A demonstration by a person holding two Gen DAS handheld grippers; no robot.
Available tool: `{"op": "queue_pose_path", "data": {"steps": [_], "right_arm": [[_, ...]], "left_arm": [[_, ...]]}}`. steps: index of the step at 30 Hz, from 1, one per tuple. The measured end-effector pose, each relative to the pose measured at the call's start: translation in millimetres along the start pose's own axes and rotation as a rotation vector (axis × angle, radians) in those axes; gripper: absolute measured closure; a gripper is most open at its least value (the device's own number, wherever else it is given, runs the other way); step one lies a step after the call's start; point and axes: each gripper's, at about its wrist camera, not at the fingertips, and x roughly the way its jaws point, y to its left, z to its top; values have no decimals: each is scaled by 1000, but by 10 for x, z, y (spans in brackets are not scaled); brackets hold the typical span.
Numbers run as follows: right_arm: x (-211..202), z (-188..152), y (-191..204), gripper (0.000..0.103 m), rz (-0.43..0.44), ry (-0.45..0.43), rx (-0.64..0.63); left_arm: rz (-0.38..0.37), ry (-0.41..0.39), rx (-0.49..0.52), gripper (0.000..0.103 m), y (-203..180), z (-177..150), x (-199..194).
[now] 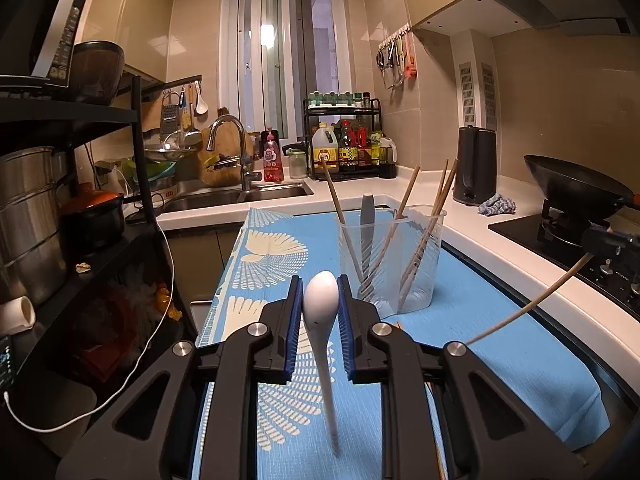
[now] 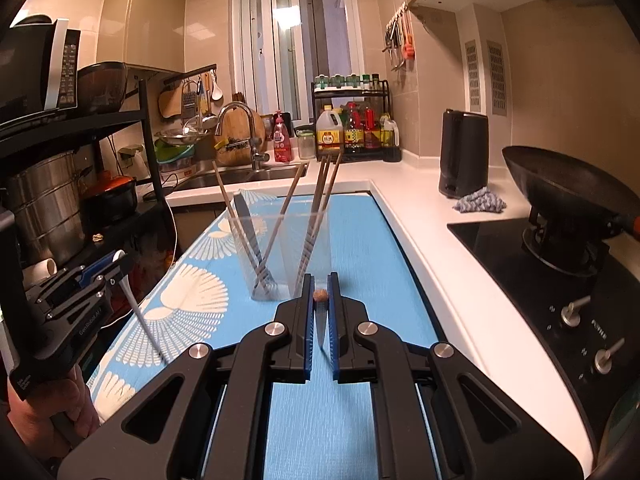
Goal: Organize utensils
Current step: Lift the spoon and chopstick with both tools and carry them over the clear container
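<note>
Here, left tool [image 1: 319, 300] clamping white spoon [image 1: 320, 300], right tool [image 2: 320, 300] pinching chopstick [image 2: 320, 295]

Left gripper [image 1: 320, 300]: bottom centre of its own view, jaws closed onto a white spoon [image 1: 320, 304], blue pads [image 1: 295, 320] against the bowl. In the right wrist view it sits at lower left, a bare hand [image 2: 52, 408] wrapped round its grip. Right gripper [image 2: 320, 300]: bottom centre, jaws clamped on a chopstick [image 2: 320, 295].

warm, dim indoor light; the window [image 1: 276, 60] at upper centre glares white; fisheye bending at edges, corners black, focus mostly sharp.
</note>
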Motion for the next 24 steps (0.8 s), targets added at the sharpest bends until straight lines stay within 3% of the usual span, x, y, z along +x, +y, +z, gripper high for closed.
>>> {"op": "queue_pose_path", "data": {"steps": [7,24], "right_arm": [[109,238,36,97,3,32,-30],[284,839,188,97,45,136,-139]], "left_arm": [[-21,63,-7,91,6,119,141],[-71,63,31,91,-22,592,234]]}}
